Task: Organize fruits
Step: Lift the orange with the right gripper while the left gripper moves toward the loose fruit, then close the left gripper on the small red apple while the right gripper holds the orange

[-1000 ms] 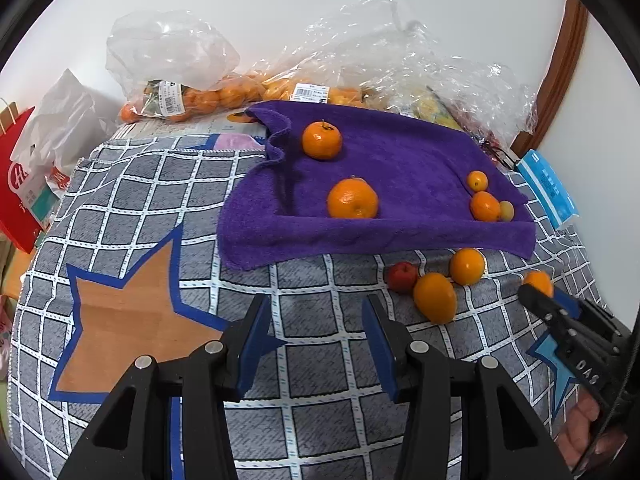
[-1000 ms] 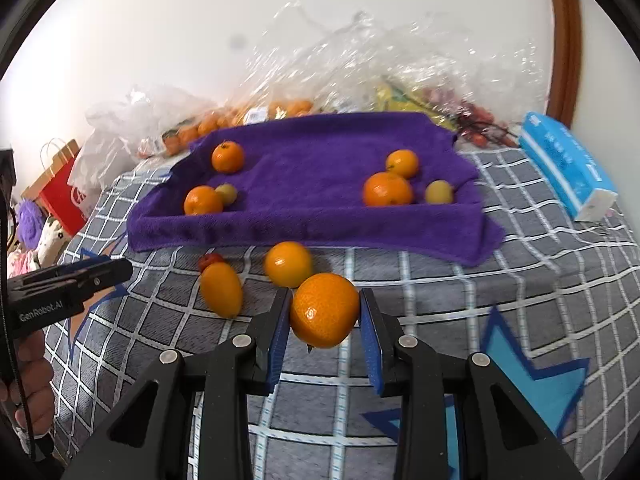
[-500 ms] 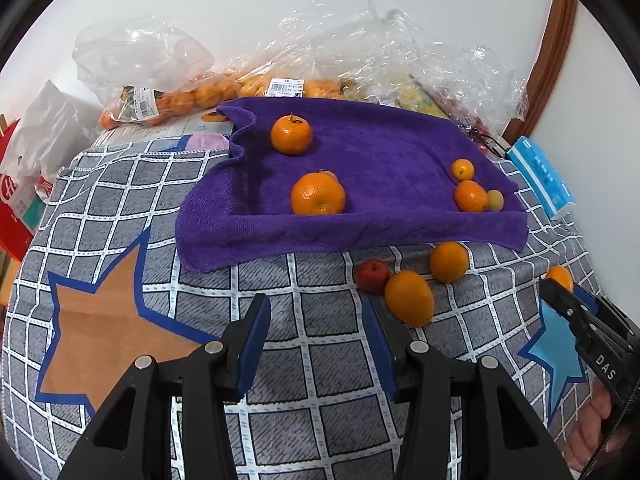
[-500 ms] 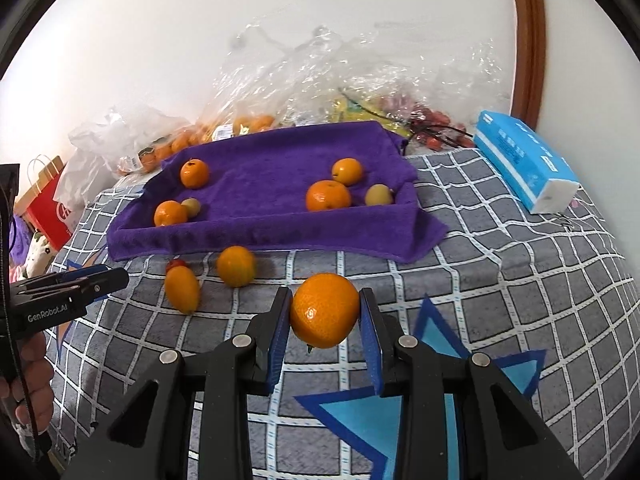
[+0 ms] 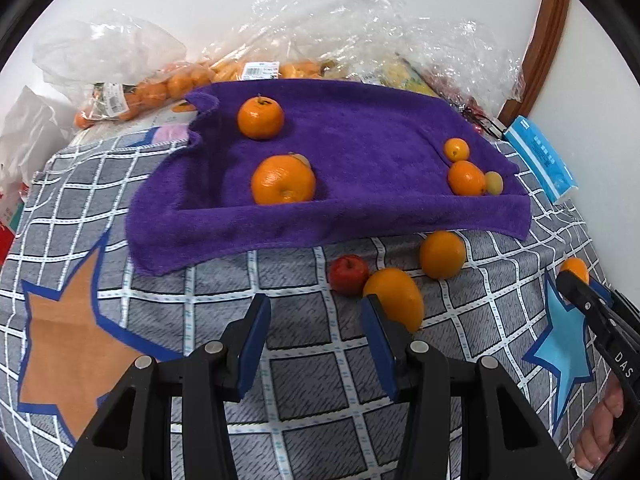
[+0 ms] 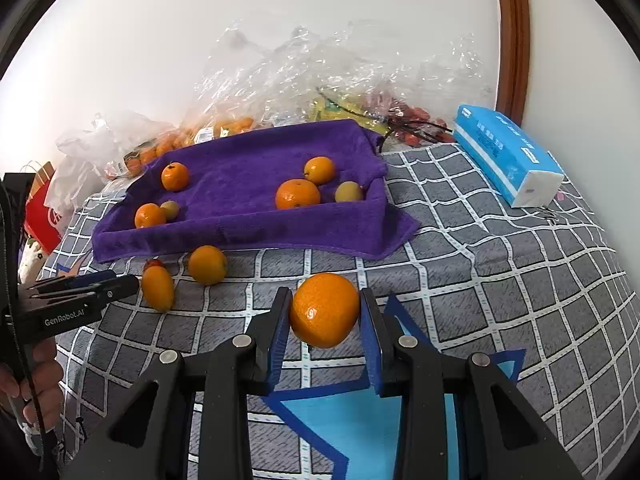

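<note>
My right gripper (image 6: 325,312) is shut on an orange (image 6: 324,310) and holds it above the checked cloth, in front of the purple towel (image 6: 240,176). The towel holds several oranges and two small yellow-green fruits. My left gripper (image 5: 316,312) is open and empty above the cloth. Just beyond it lie a small red fruit (image 5: 348,274), an oval orange fruit (image 5: 394,298) by its right finger, and a round orange (image 5: 442,254). These three also show in the right wrist view, near the left gripper's tip (image 6: 120,284).
A blue tissue pack (image 6: 508,152) lies at the right of the towel. Clear plastic bags of oranges and other fruit (image 6: 312,80) are piled behind it by the wall. A red paper bag (image 6: 40,216) stands at the far left. A brown door frame (image 6: 508,36) rises at the right.
My right gripper has drawn back and up from the towel with the orange still in it. My left gripper has moved right, closer to the three loose fruits.
</note>
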A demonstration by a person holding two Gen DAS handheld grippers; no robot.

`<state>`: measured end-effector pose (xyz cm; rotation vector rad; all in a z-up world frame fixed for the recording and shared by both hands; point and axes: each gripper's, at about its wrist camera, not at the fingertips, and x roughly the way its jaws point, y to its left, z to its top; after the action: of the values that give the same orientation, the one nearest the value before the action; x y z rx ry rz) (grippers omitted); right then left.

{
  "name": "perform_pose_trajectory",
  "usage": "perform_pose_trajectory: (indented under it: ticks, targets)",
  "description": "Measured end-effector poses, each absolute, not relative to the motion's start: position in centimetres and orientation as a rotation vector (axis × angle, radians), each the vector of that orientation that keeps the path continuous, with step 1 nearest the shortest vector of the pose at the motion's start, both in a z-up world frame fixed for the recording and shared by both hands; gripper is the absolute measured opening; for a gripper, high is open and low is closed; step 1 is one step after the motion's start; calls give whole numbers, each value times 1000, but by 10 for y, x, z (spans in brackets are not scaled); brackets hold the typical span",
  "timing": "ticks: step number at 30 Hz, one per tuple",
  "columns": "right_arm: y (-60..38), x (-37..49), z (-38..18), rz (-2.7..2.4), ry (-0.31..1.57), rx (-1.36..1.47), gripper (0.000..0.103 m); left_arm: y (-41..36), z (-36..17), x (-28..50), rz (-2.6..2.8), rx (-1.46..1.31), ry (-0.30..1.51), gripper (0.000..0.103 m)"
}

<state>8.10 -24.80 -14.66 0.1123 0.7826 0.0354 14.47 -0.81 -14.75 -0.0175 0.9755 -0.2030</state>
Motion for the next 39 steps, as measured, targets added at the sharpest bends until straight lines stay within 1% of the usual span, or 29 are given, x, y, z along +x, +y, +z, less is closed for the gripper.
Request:
perform_pose_trajectory:
  ticks: [22, 28, 32, 36, 39]
  targets:
    - [-264, 89, -157, 19, 802, 128, 33, -26, -155, 160, -248, -59, 968, 45]
    - [-264, 92, -162, 24, 811, 128, 33, -27, -154, 162, -256, -78, 954, 37]
    - [-264, 93, -163, 26, 814, 128, 33, -26, -155, 165, -267, -111, 960, 30]
    - [-265, 93, -164, 24, 816, 129, 33, -26, -157, 167, -266, -123, 965, 26]
    - [-265, 93, -164, 23, 815, 129, 33, -25, -157, 168, -267, -132, 964, 25]
